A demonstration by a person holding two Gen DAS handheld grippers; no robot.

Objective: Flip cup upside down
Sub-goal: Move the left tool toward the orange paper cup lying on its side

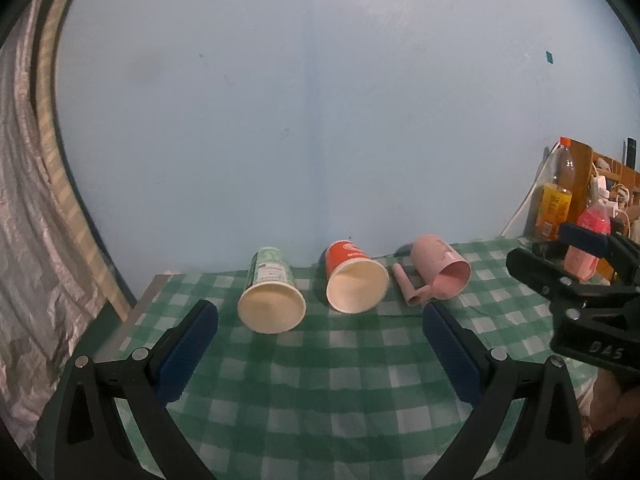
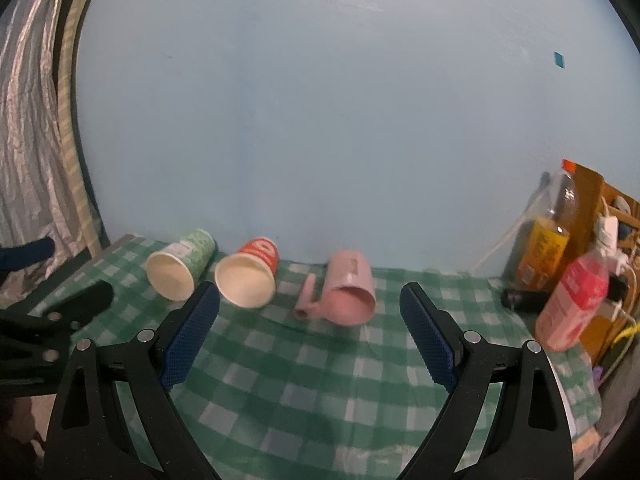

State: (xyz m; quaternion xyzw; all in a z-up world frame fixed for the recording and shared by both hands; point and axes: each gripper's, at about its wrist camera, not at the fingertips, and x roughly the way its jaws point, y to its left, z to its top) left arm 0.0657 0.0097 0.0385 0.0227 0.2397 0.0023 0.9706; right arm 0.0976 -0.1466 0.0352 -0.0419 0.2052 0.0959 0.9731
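Note:
Three cups lie on their sides on the green checked tablecloth [image 1: 320, 380], mouths towards me: a green paper cup [image 1: 272, 292] on the left, a red paper cup [image 1: 354, 282] in the middle, and a pink plastic mug [image 1: 442, 272] with a handle on the right. They also show in the right wrist view: green cup [image 2: 180, 266], red cup [image 2: 250, 276], pink mug [image 2: 348, 288]. My left gripper [image 1: 320, 316] is open and empty, short of the green and red cups. My right gripper [image 2: 310, 300] is open and empty, short of the pink mug.
A bottle with a yellow label [image 2: 546, 236], a pink bottle [image 2: 572, 300] and a wooden rack [image 2: 616, 216] stand at the table's right end. A blue wall rises behind the cups. A curtain [image 1: 28, 240] hangs at the left.

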